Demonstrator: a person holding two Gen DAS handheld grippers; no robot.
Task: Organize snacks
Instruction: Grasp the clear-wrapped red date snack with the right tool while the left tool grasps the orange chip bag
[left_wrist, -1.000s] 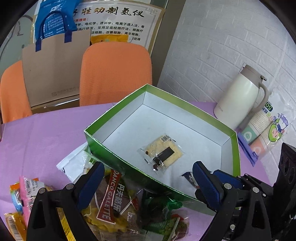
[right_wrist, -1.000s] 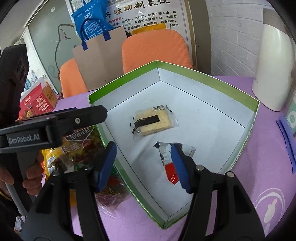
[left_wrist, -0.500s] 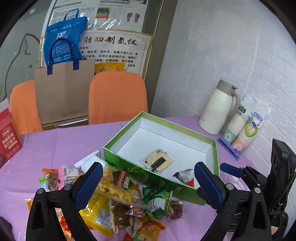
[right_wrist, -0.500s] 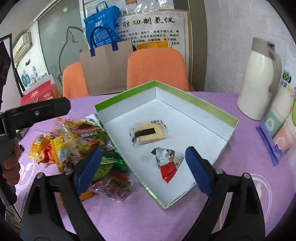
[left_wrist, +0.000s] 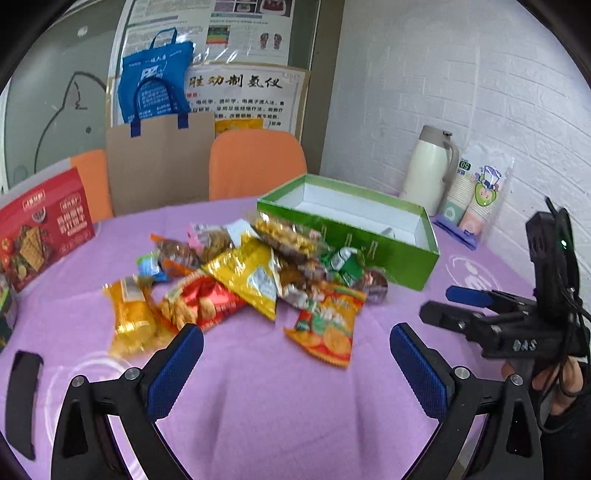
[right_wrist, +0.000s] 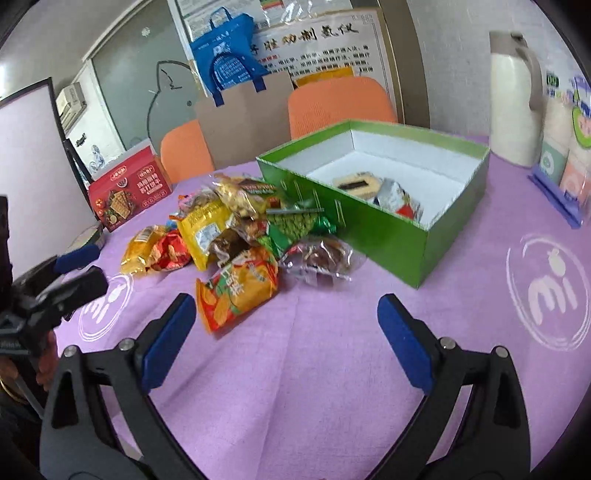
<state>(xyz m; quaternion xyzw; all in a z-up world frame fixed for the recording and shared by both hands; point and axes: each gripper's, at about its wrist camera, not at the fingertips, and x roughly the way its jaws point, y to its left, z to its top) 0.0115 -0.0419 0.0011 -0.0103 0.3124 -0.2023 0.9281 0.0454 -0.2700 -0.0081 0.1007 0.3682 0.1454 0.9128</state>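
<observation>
Orange packet (right_wrist: 238, 286) lies beside right gripper (right_wrist: 286, 343) (spread, empty); others beyond.

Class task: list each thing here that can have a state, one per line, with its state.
green box: open, two snacks inside
orange chip bag: sealed, lying flat on the cloth
thermos: upright, lid on
left gripper: open, empty
right gripper: open, empty

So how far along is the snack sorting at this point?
Barely started. Done: two packets, a cracker pack and a silver-red packet, lie in the green box. In hand: nothing; left gripper and right gripper are open. Left: the snack pile beside the box.
</observation>
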